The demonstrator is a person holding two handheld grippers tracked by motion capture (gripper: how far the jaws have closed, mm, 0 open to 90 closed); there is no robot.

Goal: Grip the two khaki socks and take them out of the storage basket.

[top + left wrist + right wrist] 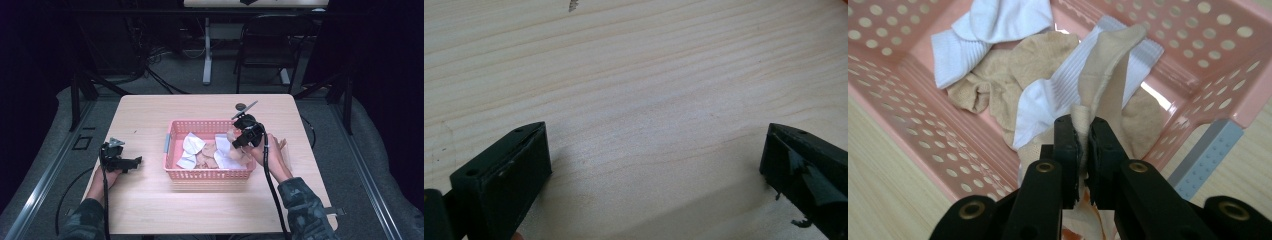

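Observation:
A pink perforated basket (172, 131) (903, 120) stands at the middle of the table, holding white socks (191, 145) (993, 20) and beige socks (209, 155) (1038, 55). My right gripper (234, 139) (1081, 131) hangs over the basket's right side, shut on a beige sock (1108, 65) that drapes from its jaws down into the basket. My left gripper (131, 164) (656, 160) rests low over bare wood left of the basket, jaws wide apart and holding nothing.
The light wooden table (150, 115) (649, 75) has bare room on every side of the basket. A small dark round object (240, 106) lies near the far edge. A black chair (270, 45) and another table's leg (207, 55) stand beyond.

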